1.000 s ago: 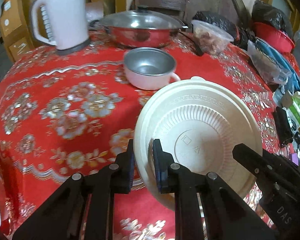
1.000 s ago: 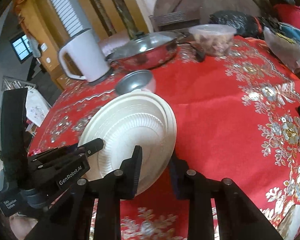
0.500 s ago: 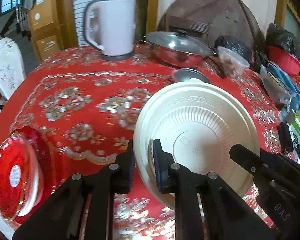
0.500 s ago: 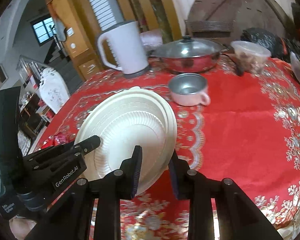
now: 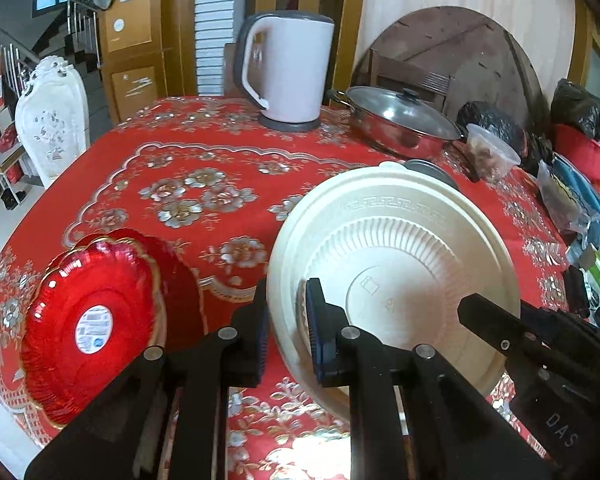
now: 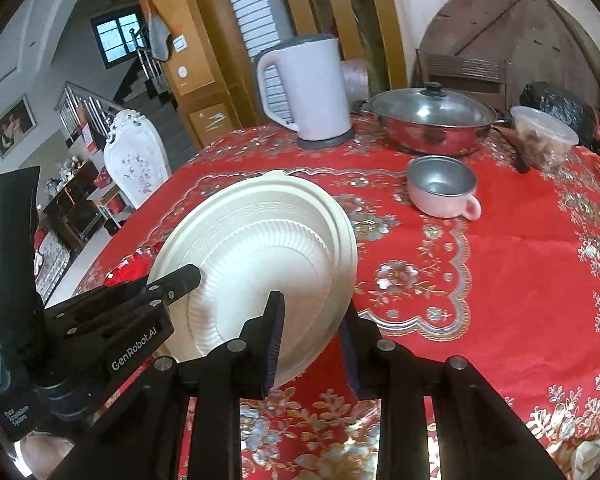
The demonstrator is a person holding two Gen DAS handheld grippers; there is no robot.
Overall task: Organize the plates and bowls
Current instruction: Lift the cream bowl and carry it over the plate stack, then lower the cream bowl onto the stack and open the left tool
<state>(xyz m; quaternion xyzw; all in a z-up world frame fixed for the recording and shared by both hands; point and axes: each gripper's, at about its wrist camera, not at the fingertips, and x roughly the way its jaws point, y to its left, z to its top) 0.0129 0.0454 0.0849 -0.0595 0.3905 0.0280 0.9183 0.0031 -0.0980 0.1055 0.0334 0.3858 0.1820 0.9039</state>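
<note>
1. A cream plate (image 5: 392,280) is held on edge above the red tabletop (image 5: 204,168), lower centre of the left wrist view; its ribbed underside faces that camera.
2. Left claw (image 5: 286,328): nearly closed, pinching the plate's rim at its lower left. Right claw (image 6: 312,344): likewise nearly closed on the rim, at the lower right of the plate as seen in the right wrist view. Both grips appear seated.
3. Handling, as judged: light, thin, moulded disposable-type ware; the rim is likely to flex under pinch, and the smooth surface may slip if tilted further. It is best held by the rim, as now.
4. A stack of red plates (image 5: 96,320) lies at lower left of the left wrist view, near the tabletop edge; a likely sorting spot.
5. A pink metal-lined bowl (image 6: 442,192) rests upright at centre right of the right wrist view, well apart from the plate.
</note>
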